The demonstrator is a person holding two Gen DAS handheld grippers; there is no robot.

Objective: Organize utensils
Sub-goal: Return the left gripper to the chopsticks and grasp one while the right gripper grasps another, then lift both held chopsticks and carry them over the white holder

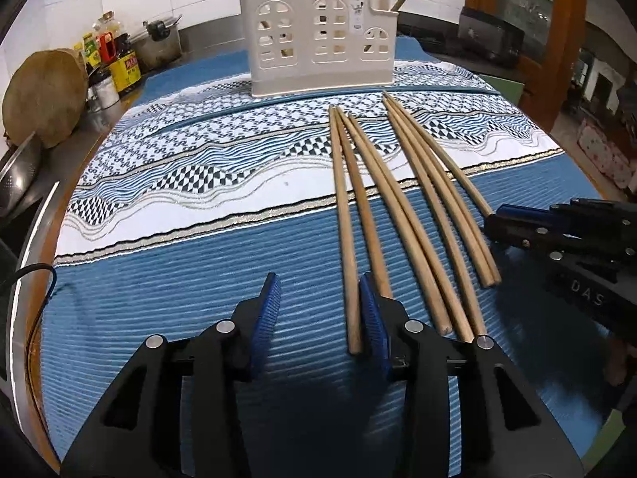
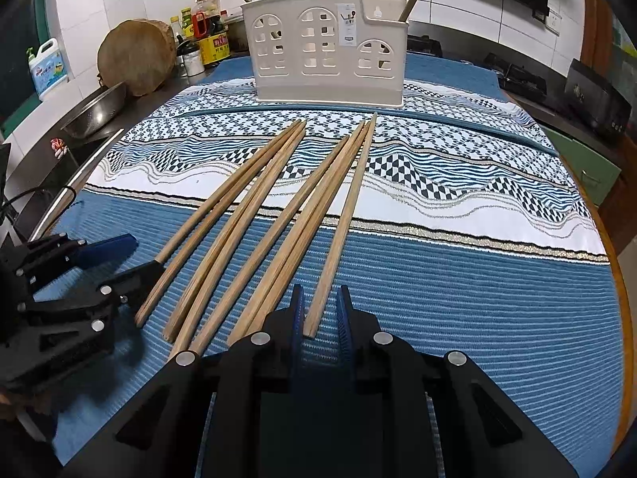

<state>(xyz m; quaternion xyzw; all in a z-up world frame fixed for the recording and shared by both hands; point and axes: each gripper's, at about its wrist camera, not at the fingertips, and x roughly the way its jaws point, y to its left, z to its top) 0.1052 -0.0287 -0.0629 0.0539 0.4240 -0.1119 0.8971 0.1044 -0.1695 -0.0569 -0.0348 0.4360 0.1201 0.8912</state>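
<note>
Several wooden chopsticks (image 1: pixel 398 207) (image 2: pixel 254 215) lie side by side on a blue patterned cloth (image 1: pixel 159 279) (image 2: pixel 477 298). Behind them stands a cream holder (image 1: pixel 318 40) (image 2: pixel 326 47) with arched cutouts and two sticks leaning in it. My left gripper (image 1: pixel 320 310) (image 2: pixel 149 253) is open. The near end of the leftmost chopstick (image 1: pixel 352 318) lies between its blue pads, close to the right one. My right gripper (image 2: pixel 320 310) (image 1: pixel 497 219) is narrowly open around the near end of the rightmost chopstick (image 2: pixel 318 306), with a gap to its right pad.
A round wooden chopping block (image 1: pixel 43 95) (image 2: pixel 135 55), sauce bottles (image 1: pixel 115 51) (image 2: pixel 207 28) and a steel bowl (image 2: pixel 95 111) crowd the counter at the left. A stove (image 2: pixel 517 75) sits at the back right. A black cable (image 1: pixel 36 275) runs along the cloth's left edge.
</note>
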